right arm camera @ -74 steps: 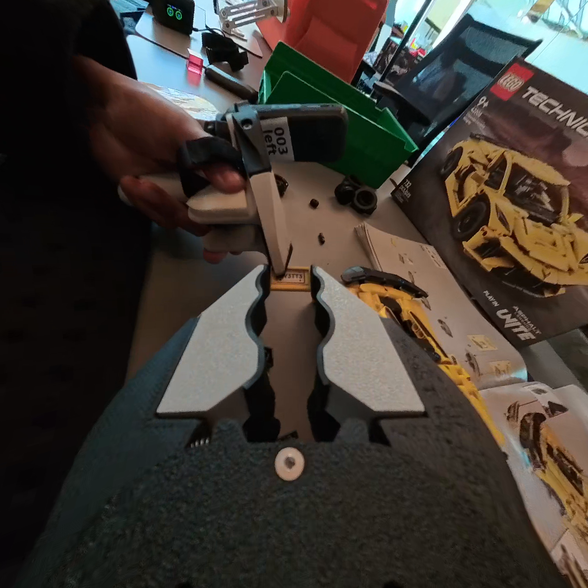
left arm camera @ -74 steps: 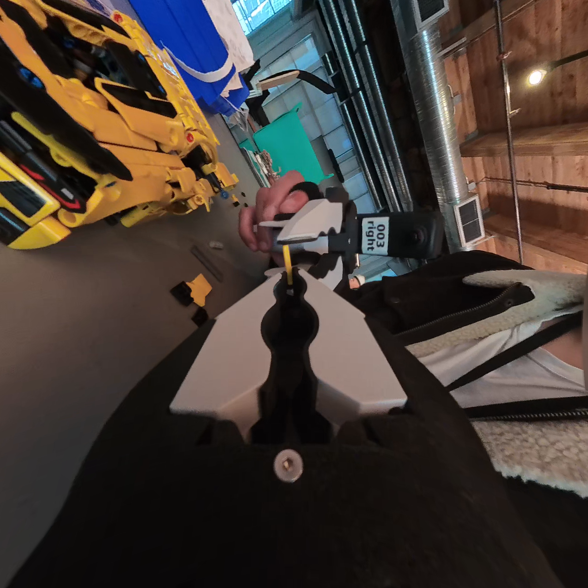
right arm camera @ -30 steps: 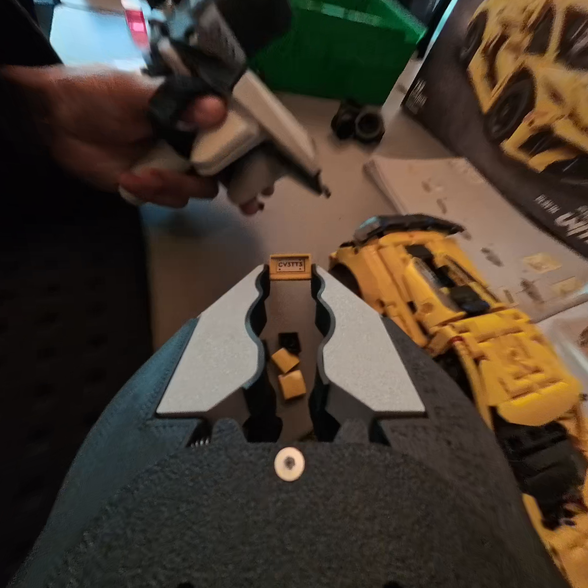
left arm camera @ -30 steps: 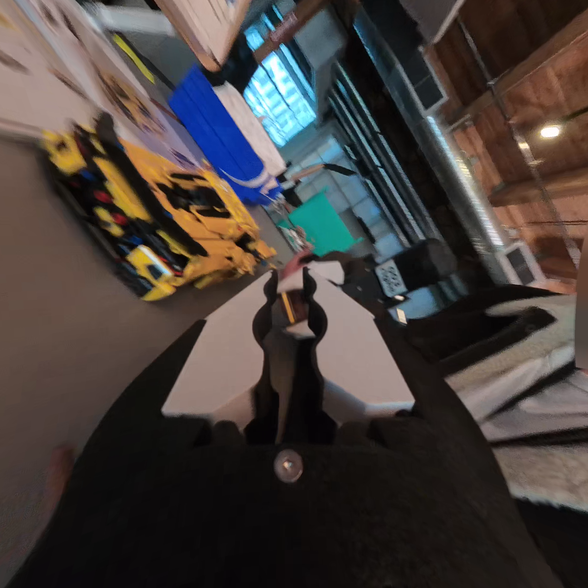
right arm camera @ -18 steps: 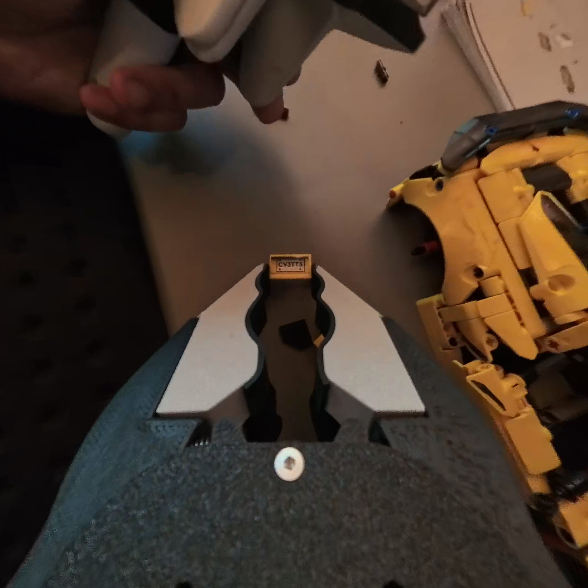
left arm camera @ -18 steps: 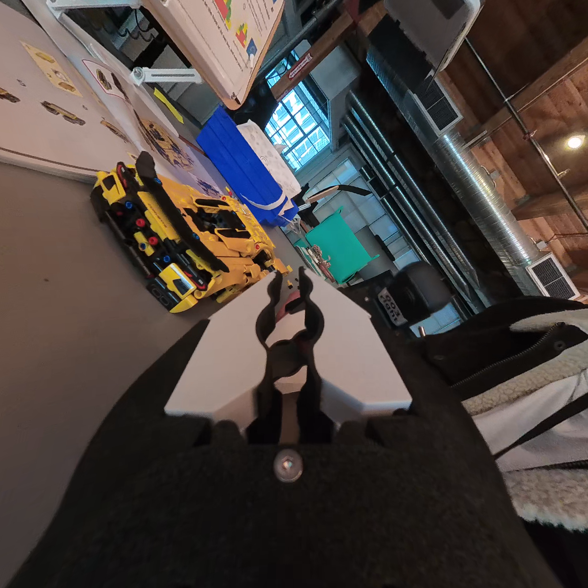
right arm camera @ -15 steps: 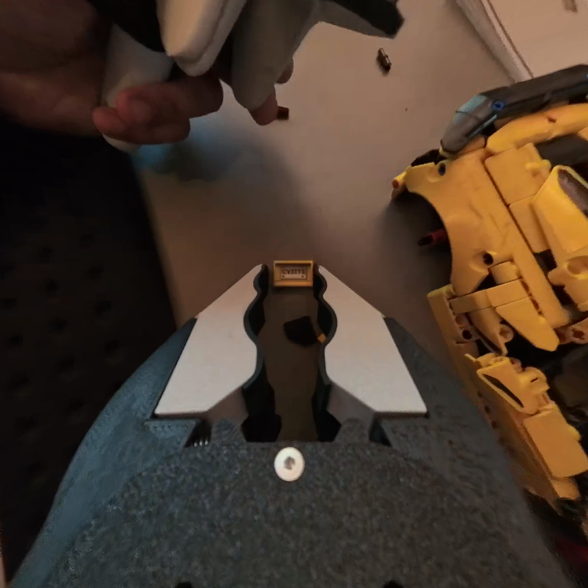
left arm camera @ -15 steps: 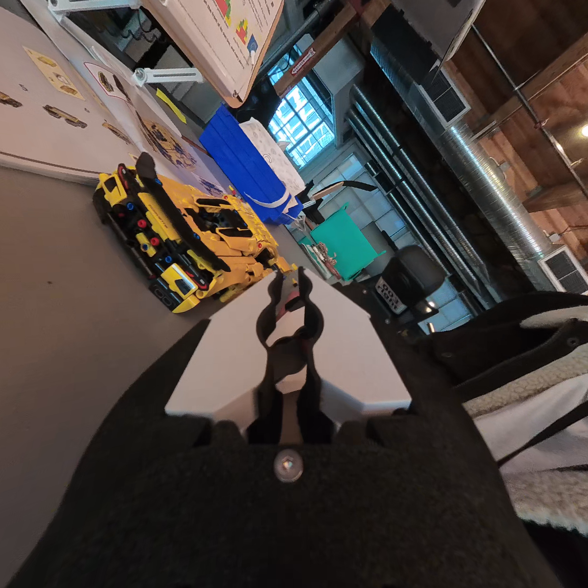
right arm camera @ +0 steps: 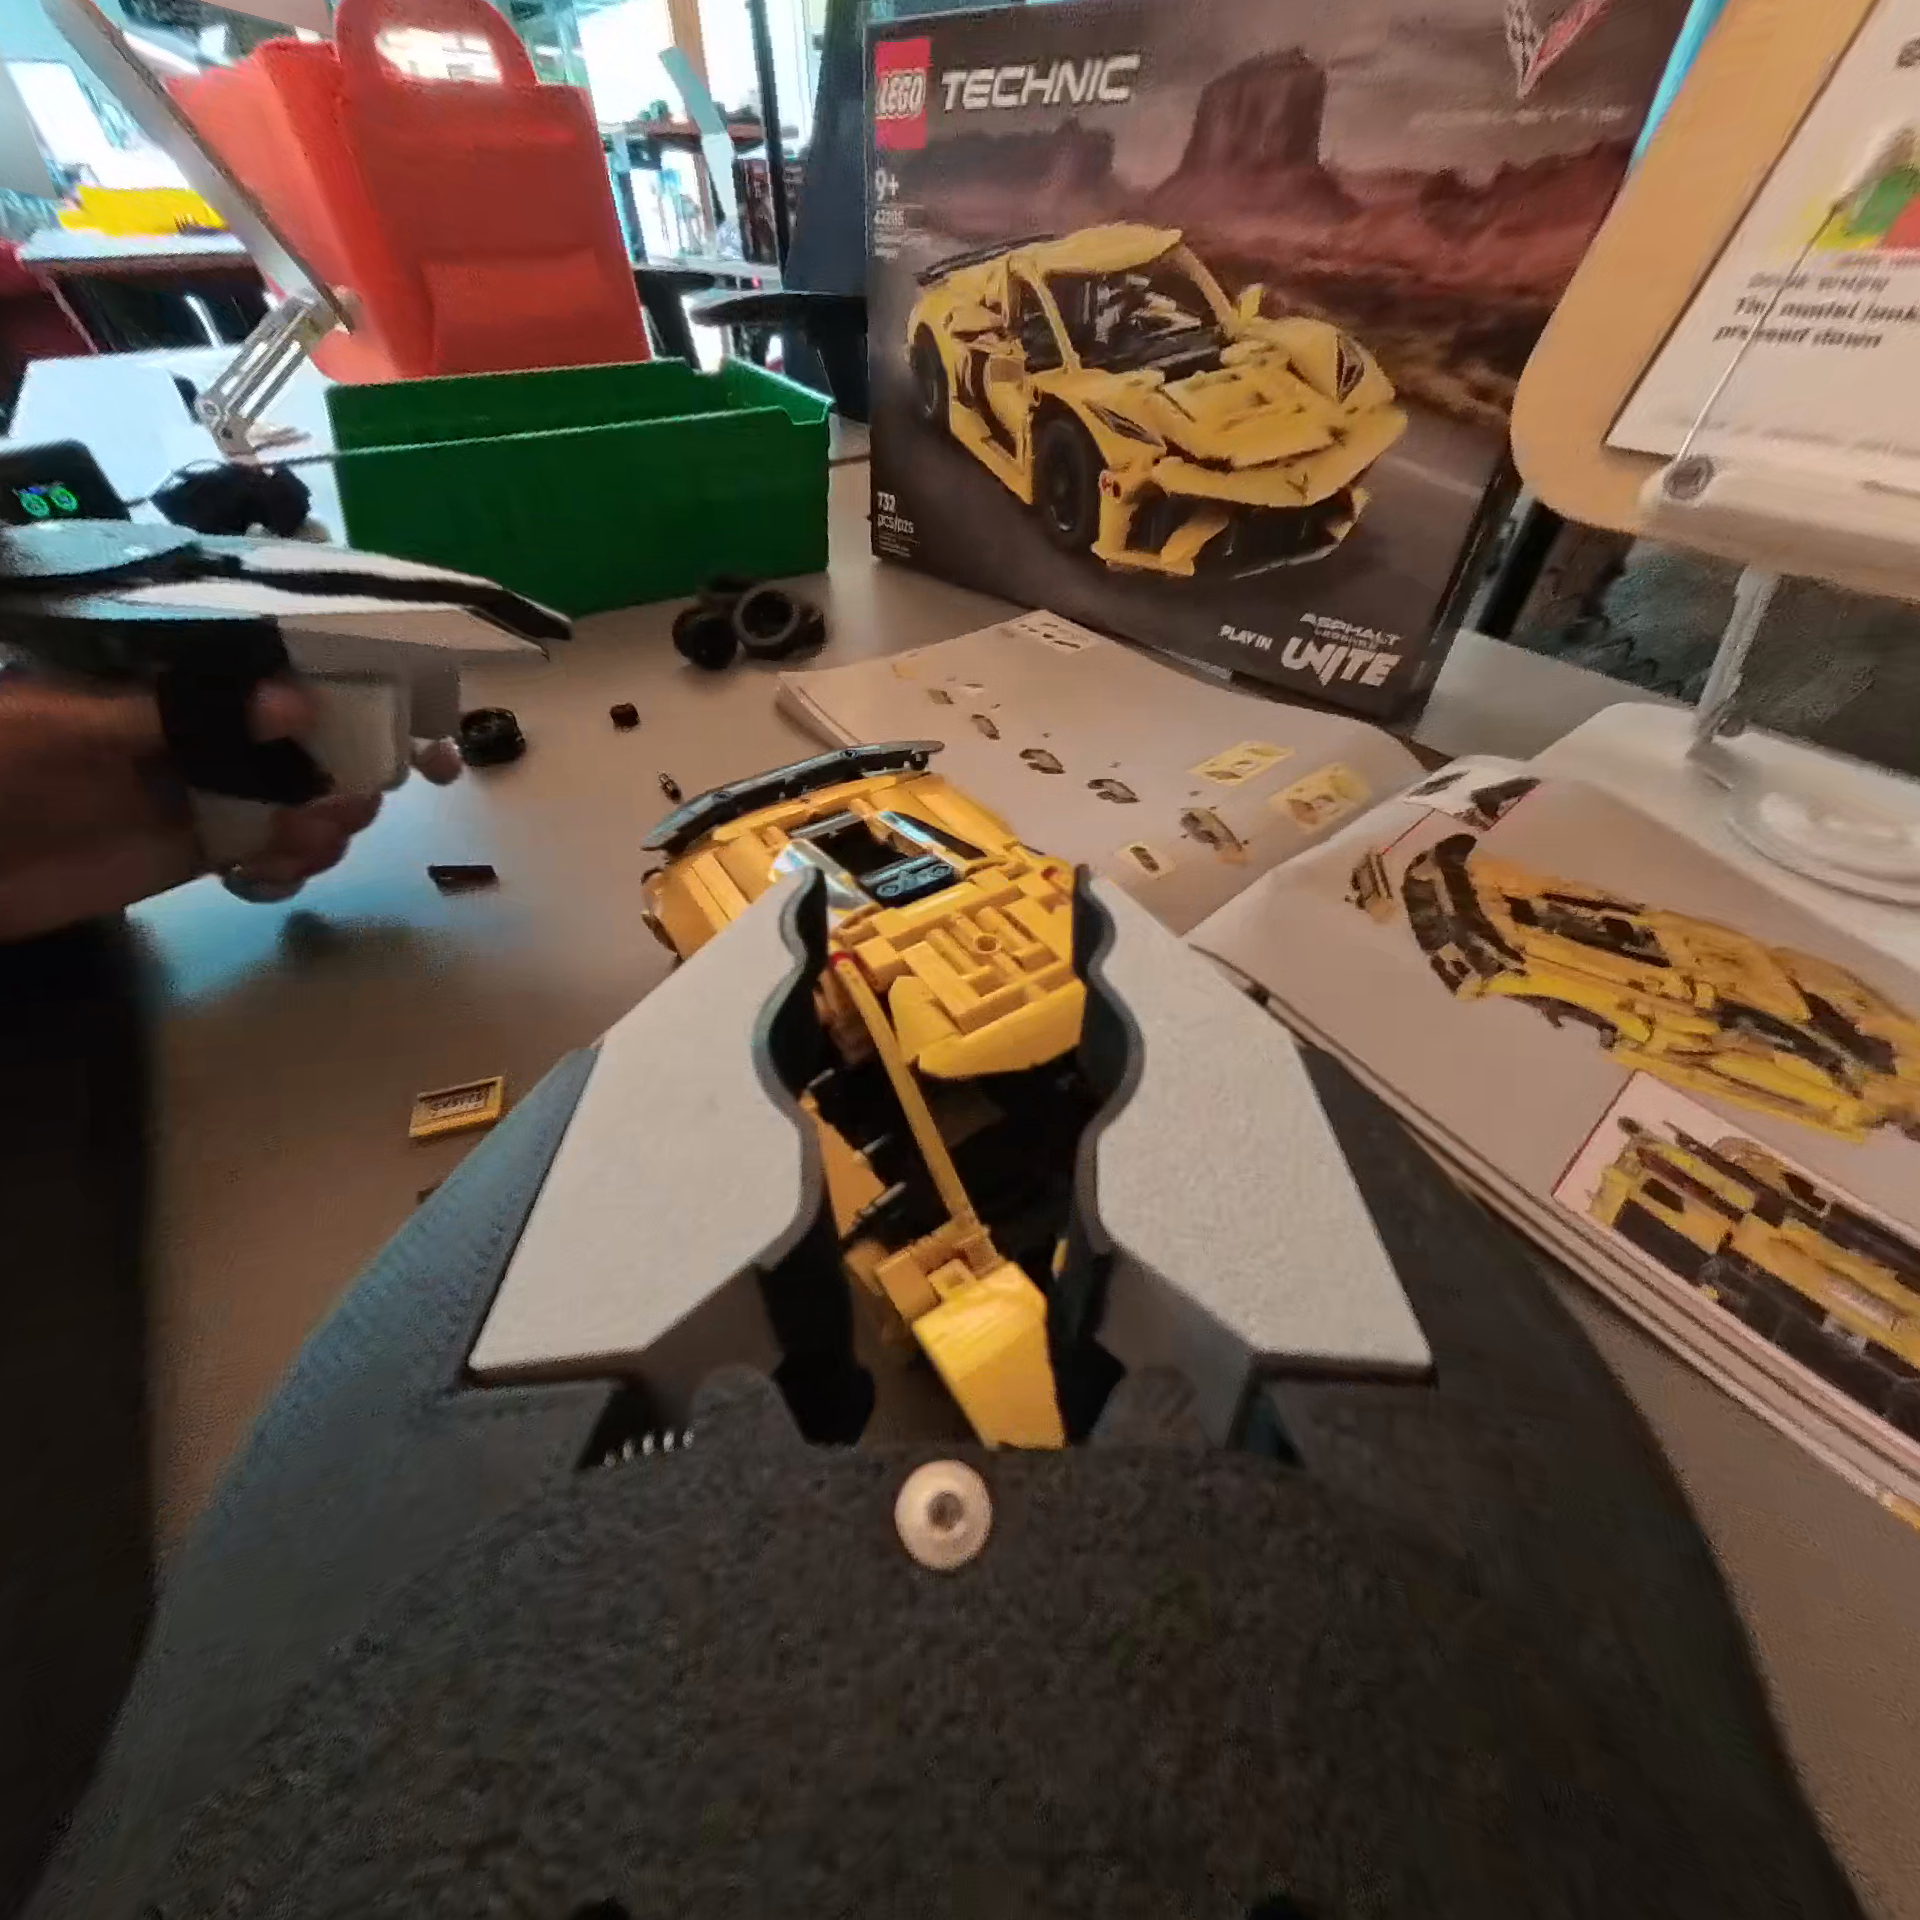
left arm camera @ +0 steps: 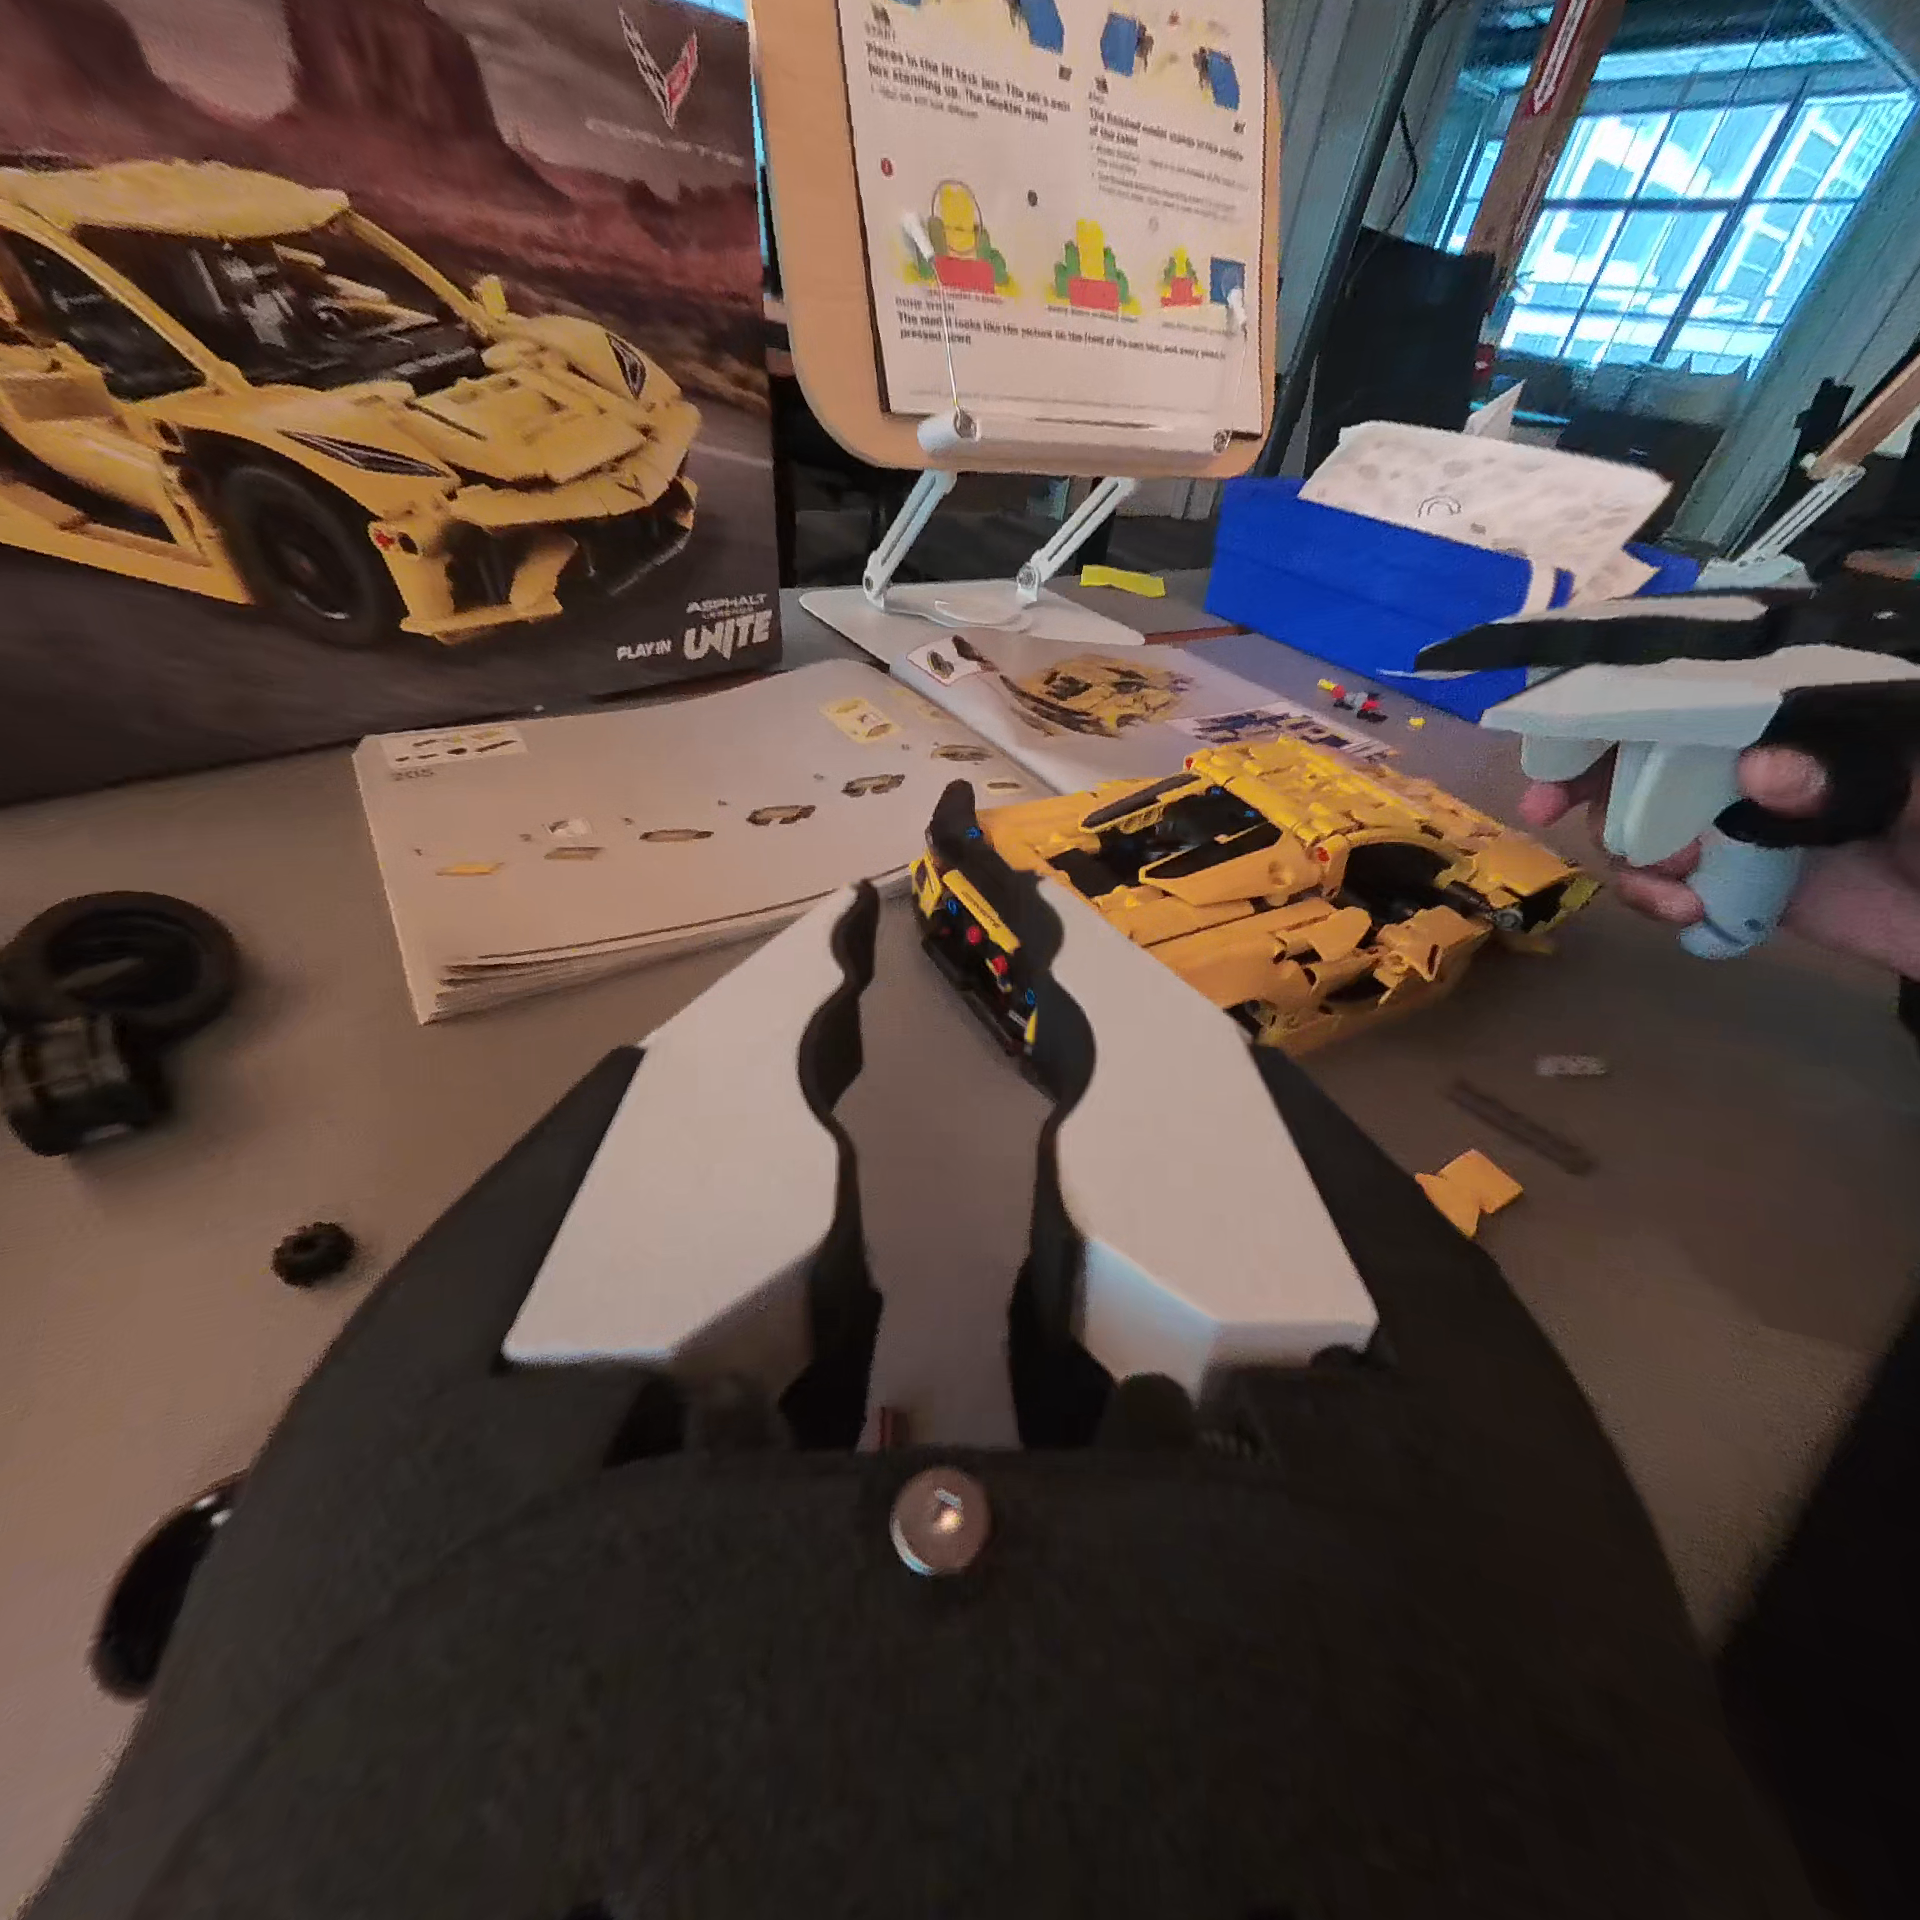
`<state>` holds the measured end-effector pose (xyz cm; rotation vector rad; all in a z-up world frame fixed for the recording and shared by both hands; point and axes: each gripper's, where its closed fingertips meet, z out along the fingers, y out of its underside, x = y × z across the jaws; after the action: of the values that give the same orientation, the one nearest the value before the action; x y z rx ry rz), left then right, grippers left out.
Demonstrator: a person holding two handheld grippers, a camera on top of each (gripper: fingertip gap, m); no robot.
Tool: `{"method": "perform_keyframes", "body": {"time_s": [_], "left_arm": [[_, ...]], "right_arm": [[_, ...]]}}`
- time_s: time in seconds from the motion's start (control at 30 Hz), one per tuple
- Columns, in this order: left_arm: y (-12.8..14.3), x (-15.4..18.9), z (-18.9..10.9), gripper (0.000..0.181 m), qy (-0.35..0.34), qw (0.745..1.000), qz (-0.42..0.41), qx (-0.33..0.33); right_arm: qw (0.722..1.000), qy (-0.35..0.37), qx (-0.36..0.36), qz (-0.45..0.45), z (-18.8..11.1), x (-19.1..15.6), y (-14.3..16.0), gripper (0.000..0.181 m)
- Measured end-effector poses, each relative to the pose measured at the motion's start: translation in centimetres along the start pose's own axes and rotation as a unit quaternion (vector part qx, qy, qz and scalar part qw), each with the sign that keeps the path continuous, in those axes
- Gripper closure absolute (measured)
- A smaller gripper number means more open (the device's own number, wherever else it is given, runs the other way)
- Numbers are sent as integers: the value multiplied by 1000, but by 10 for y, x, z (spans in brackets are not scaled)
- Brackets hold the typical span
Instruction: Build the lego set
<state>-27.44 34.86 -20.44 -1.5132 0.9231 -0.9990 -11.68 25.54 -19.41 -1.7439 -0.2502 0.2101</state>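
Observation:
The part-built yellow lego car point(left arm camera: 1247, 883) sits on the grey table point(left arm camera: 312, 1091), rear end toward my left gripper. My left gripper point(left arm camera: 951, 909) is open and empty, just short of the car's rear. My right gripper point(right arm camera: 945, 894) is open and empty, hovering over the car point(right arm camera: 935, 966), which shows between its fingers. A small yellow printed tile point(right arm camera: 457, 1107) lies flat on the table left of the right gripper. Each gripper shows side-on in the other's view: the right point(left arm camera: 1662, 707), the left point(right arm camera: 312, 613).
The set's box point(left arm camera: 364, 343) stands at the back, with open instruction booklets point(left arm camera: 644, 831) in front of it. Black tyres point(left arm camera: 114, 966) lie at left. A green bin point(right arm camera: 582, 478), a blue bin point(left arm camera: 1351, 592) and a sheet stand point(left arm camera: 1039, 229) are behind. A loose yellow piece point(left arm camera: 1465, 1190) lies at right.
Both grippers swung round to face the car and box. The right gripper opened and let go of the yellow tile, which now lies on the table. The left gripper opened wider.

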Motion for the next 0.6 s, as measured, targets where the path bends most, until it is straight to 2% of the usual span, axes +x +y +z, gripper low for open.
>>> {"method": "perform_keyframes", "body": {"time_s": [0.07, 0.13, 0.2, 0.27, 0.4, 0.5, 0.6], "left_arm": [[3, -4, 2, 150, -11, 1000, -7, -8], [10, -11, 3, 137, -26, 999, -34, -28], [19, -12, 3, 137, -26, 995, -64, -67], [23, -13, 3, 137, -27, 995, -65, -76], [28, -9, 6, 137, -26, 995, -50, -88], [33, 0, 7, 143, -5, 993, -45, -106], [33, 6, 7, 148, 6, 993, -39, -110]], "right_arm": [[1000, -6, -8, 18, 1, -2, 3, 136], [1000, -1, -9, 16, 1, -1, 2, 136], [1000, -11, 3, 25, -1, -3, -3, 143], [999, -24, 16, 46, -3, -5, -7, 146], [996, -57, -16, 67, 0, -16, 2, 147], [992, -104, -48, 58, 2, -38, 10, 149], [968, -220, -106, 64, -6, -84, 22, 155]]}}
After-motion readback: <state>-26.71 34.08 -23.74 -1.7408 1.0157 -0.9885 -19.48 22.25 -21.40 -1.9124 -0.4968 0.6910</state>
